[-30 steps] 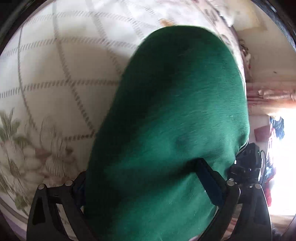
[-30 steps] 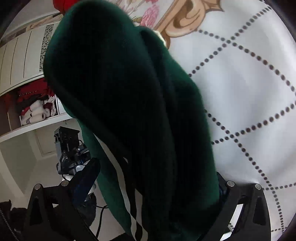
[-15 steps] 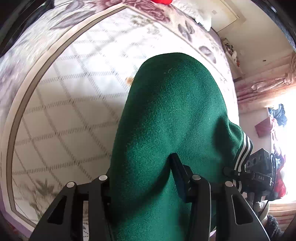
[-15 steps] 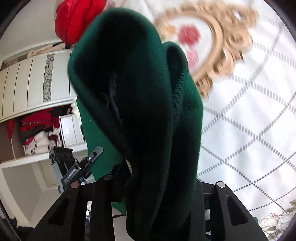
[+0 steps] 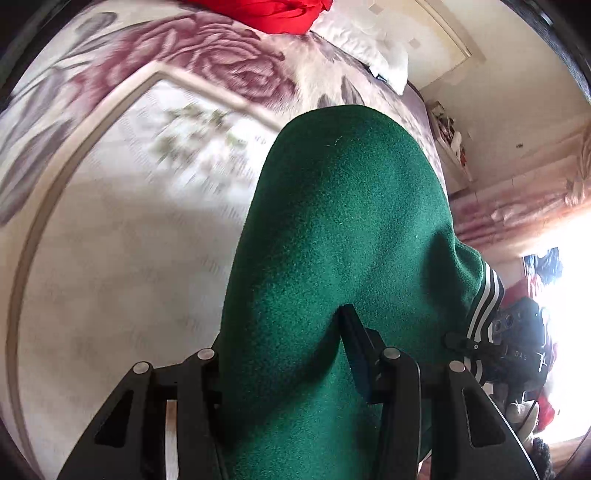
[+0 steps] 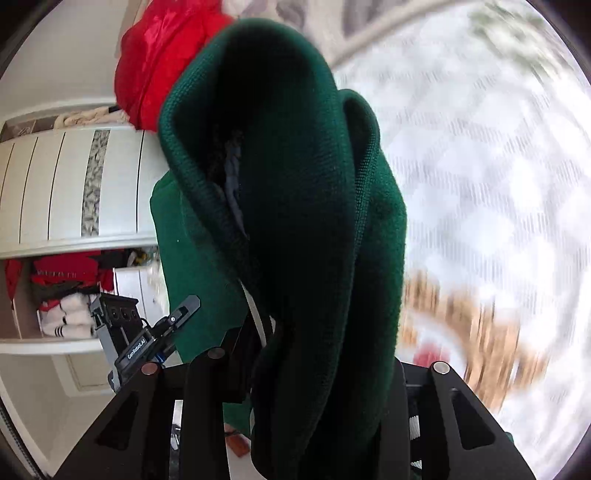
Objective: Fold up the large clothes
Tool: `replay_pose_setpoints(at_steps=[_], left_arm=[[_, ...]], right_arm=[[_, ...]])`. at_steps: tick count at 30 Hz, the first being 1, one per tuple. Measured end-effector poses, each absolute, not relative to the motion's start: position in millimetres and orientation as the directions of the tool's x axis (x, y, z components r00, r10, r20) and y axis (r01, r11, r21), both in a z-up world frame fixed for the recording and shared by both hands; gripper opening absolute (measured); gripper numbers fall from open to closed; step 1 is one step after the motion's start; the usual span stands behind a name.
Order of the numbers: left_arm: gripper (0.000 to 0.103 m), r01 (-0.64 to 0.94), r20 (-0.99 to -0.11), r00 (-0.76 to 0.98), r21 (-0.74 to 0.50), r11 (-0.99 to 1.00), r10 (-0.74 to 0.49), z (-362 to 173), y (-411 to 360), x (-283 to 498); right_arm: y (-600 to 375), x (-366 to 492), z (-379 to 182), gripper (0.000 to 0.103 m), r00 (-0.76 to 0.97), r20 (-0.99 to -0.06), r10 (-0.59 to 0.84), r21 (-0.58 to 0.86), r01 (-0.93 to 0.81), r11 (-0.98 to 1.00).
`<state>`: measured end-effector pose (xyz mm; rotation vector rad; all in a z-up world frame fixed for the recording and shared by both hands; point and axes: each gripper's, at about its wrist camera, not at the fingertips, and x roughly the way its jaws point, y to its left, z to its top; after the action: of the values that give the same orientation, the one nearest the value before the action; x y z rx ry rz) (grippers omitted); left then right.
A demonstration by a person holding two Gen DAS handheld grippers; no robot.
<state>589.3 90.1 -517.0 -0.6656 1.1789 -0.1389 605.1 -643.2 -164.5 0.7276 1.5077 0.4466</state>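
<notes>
The bedspread [image 5: 122, 229] is smeared by motion blur at centre left of the left wrist view, and its pattern cannot be read on the right of the right wrist view. The fingertips of both grippers are buried in the green garment [image 5: 332, 258], whose lower part is cut off by the bottom edge. The red cloth [image 5: 266, 14] is cropped at the top edge. The window area at lower right is blown out.

Each wrist camera looks steeply down along its own fingers, very near the green garment [image 5: 332, 258] that fills mid-frame. The left view faces the floral bedspread [image 5: 110, 221] and the far red cloth [image 5: 266, 14]; the right view shares all three, plus wardrobe shelves [image 6: 55, 295] at left.
</notes>
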Motion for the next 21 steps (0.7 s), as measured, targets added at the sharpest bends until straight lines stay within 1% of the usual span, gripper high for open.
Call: replay_pose_setpoints(at_steps=[4, 6, 8, 10, 11, 12, 13, 15, 16, 17, 18, 19, 20, 21], left_arm=[[0.043, -0.246, -0.818, 0.366, -0.546, 0.801, -0.444, -554.5, 97.5, 653.2], [0.043, -0.261, -0.829, 0.334, -0.539, 0.801, -0.449, -584.8, 98.1, 682.4], [0.047, -0.25, -0.839, 0.317, -0.524, 0.814, -0.443, -599.3, 97.1, 697.9], [0.053, -0.233, -0.835, 0.312, -0.529, 0.816, -0.452, -596.7, 99.1, 704.2], [0.054, -0.227, -0.841, 0.3, -0.522, 0.822, -0.451, -594.7, 98.9, 704.7], [0.054, -0.22, -0.847, 0.287, -0.514, 0.829, -0.448, -592.1, 98.3, 703.4], [0.054, -0.209, -0.852, 0.277, -0.505, 0.838, -0.444, -588.4, 97.3, 701.4], [0.054, -0.194, -0.875, 0.275, -0.455, 0.869, -0.397, -575.7, 95.0, 691.5], [0.056, -0.184, -0.896, 0.289, -0.397, 0.899, -0.337, -564.9, 92.1, 684.0], [0.058, -0.172, -0.916, 0.305, -0.321, 0.931, -0.26, -552.4, 87.5, 674.5], [0.066, -0.162, -0.927, 0.326, -0.245, 0.956, -0.182, -540.8, 82.6, 668.1], [0.08, -0.148, -0.928, 0.356, -0.176, 0.973, -0.114, -528.5, 75.7, 659.5], [0.086, -0.132, -0.921, 0.384, -0.12, 0.984, -0.061, -515.0, 69.4, 649.8], [0.089, -0.126, -0.913, 0.406, -0.088, 0.988, -0.029, -506.8, 66.0, 641.4]], right_arm=[[-651.2, 704.2, -209.4, 0.038, 0.01, -0.738, 0.675, 0.666, 0.175, 0.725], [-632.4, 744.0, -230.3, 0.038, -0.017, -0.751, 0.66, 0.648, 0.17, 0.742], [-630.8, 769.4, -249.5, 0.039, -0.034, -0.757, 0.653, 0.636, 0.194, 0.747], [-632.0, 777.7, -257.4, 0.044, -0.038, -0.758, 0.651, 0.633, 0.197, 0.749], [-628.7, 781.4, -257.5, 0.055, -0.045, -0.777, 0.628, 0.609, 0.198, 0.768], [-620.9, 782.9, -255.5, 0.069, -0.057, -0.804, 0.591, 0.572, 0.194, 0.797], [-611.6, 781.5, -249.5, 0.071, -0.064, -0.837, 0.544, 0.527, 0.174, 0.832], [-605.3, 779.1, -230.2, 0.078, -0.064, -0.897, 0.438, 0.428, 0.124, 0.895], [-600.1, 775.9, -217.3, 0.08, -0.038, -0.929, 0.368, 0.364, 0.092, 0.927], [-591.2, 768.4, -200.8, 0.085, 0.006, -0.964, 0.265, 0.265, 0.06, 0.962], [-581.4, 744.7, -189.3, 0.089, 0.048, -0.989, 0.139, 0.141, 0.026, 0.99], [-572.0, 734.9, -175.7, 0.09, 0.095, -0.995, 0.034, 0.035, 0.003, 0.999], [-561.1, 720.8, -161.9, 0.094, 0.137, -0.989, -0.047, -0.05, -0.013, 0.999], [-569.0, 706.1, -157.0, 0.1, 0.16, -0.984, -0.081, -0.085, -0.02, 0.996]])
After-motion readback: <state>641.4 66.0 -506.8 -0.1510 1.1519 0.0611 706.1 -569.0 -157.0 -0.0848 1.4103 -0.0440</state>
